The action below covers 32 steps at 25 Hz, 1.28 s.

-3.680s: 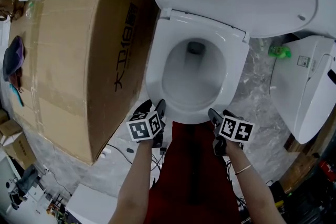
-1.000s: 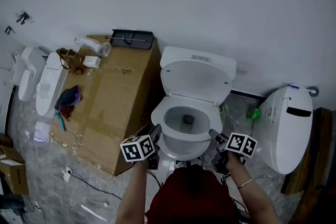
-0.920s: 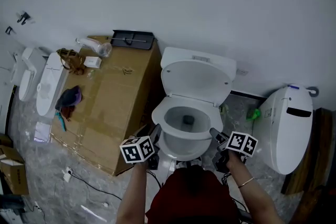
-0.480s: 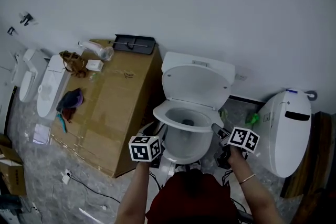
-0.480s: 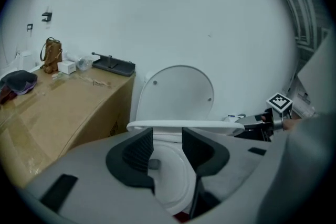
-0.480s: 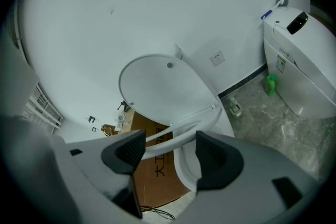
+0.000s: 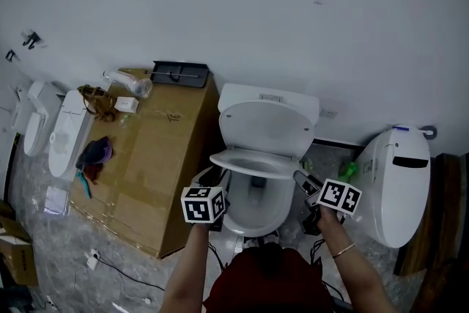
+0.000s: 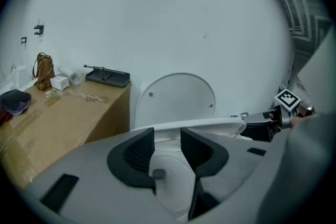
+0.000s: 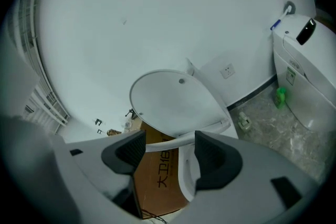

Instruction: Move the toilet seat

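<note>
A white toilet stands against the wall with its lid [image 7: 267,130] upright. The seat ring [image 7: 253,163] is tilted, its front lifted off the bowl [image 7: 256,205]. My left gripper [image 7: 214,177] is at the seat's front left. In the left gripper view the thin seat edge [image 8: 210,124] runs across the tips of that gripper [image 8: 168,136]; the jaws are closing, and the pads do not press on the seat. My right gripper [image 7: 302,179] is at the front right. The seat [image 9: 181,136] crosses its wide-set jaw tips [image 9: 170,147] the same way.
A large cardboard box [image 7: 139,165] stands close on the toilet's left, with a black tray [image 7: 179,73] and small items on top. A second white toilet [image 7: 399,183] and a green bottle [image 7: 346,171] are on the right. Spare seats [image 7: 62,135] lean at far left.
The seat's front has risen off the bowl rim, with both grippers moving up under it. The left jaws look narrower. The head has pulled back from over the bowl.
</note>
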Tool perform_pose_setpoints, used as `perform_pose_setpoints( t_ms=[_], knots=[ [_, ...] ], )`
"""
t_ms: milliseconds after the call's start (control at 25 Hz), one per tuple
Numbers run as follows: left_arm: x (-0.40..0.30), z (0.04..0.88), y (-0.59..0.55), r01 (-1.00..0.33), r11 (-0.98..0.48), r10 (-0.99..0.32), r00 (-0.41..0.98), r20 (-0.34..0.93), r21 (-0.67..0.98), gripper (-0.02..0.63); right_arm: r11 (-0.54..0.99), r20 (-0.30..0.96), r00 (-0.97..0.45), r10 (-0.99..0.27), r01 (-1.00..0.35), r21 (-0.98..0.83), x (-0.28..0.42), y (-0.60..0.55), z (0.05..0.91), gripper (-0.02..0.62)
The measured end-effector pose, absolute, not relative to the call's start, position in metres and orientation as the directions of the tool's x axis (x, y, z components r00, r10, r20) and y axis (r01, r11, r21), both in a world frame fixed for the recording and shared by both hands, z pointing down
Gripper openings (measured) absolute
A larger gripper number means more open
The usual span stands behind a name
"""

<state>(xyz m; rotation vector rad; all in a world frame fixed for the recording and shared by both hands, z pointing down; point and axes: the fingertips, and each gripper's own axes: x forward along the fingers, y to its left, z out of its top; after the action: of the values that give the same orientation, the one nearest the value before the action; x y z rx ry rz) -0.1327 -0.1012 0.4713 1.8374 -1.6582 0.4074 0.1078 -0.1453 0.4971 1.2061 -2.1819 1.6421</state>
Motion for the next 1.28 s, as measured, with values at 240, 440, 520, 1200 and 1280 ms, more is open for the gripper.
perform_pose_setpoints(
  t_ms=[240,440,520,1200,1280],
  knots=[
    [-0.134,0.463,-0.122,-0.972,-0.024,-0.788,0.162,0.594,0.233,0.173,0.146,0.496,-0.681,-0.538,-0.655,-0.741,0.104,-0.144,0.477,0.299],
    [-0.135,0.458,-0.141,-0.972,-0.031,-0.799,0.164,0.578,0.233,0.173,0.291,0.472,-0.713,-0.518,-0.666,-0.686,0.090,-0.140,0.463,0.278],
    [-0.136,0.455,-0.148,-0.974,-0.036,-0.800,0.163,0.577,0.225,0.173,0.339,0.490,-0.701,-0.518,-0.694,-0.635,0.085,-0.143,0.462,0.228],
    [-0.139,0.446,-0.205,-0.979,-0.042,-0.820,0.148,0.553,0.199,0.167,0.434,0.557,-0.517,-0.650,-0.854,-0.287,0.060,-0.209,0.460,0.063],
    [-0.141,0.445,-0.212,-0.979,-0.042,-0.824,0.146,0.547,0.199,0.164,0.430,0.558,-0.513,-0.652,-0.857,-0.284,0.059,-0.217,0.460,0.064]
  ],
)
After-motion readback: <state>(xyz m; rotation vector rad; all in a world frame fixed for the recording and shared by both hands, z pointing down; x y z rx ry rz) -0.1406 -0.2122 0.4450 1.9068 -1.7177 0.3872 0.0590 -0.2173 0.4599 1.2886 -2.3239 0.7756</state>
